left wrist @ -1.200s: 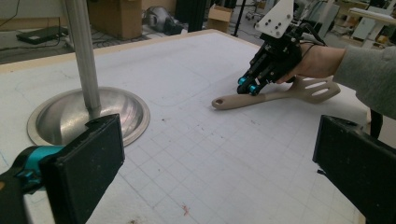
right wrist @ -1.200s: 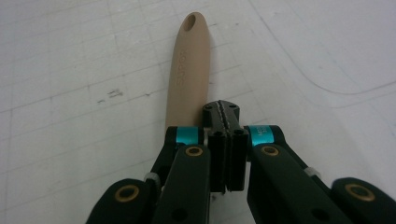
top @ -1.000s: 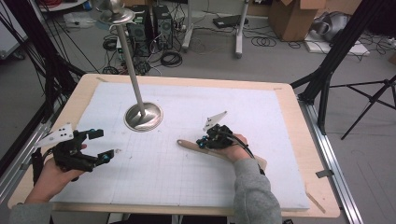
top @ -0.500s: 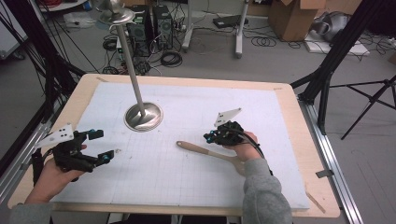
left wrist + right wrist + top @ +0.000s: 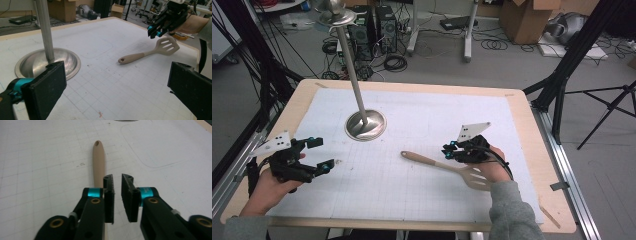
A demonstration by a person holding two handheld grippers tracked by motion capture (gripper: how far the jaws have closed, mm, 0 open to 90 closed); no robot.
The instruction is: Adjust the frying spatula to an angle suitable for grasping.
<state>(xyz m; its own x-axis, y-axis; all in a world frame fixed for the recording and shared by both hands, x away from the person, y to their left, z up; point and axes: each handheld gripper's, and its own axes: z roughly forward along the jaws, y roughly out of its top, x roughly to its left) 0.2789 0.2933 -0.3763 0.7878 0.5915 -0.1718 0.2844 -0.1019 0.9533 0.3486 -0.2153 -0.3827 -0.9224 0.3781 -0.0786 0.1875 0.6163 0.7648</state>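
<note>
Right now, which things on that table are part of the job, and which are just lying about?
In the job:
- beige slotted spatula, lying flat on the white mat
- right hand-held gripper, above the spatula, jaws slightly parted with nothing between them
- left hand-held gripper, jaws wide open, empty

Lying about:
- metal stand with its round base
- cardboard boxes and cables on the floor behind

Right gripper [image 5: 117, 195] is covering the spatula [image 5: 98, 162] blade in the right gripper view; in the high view the hand [image 5: 492, 167] is overlapping part of it. Stand [image 5: 47, 60] pole is running off the top edge in the left gripper view.
</note>
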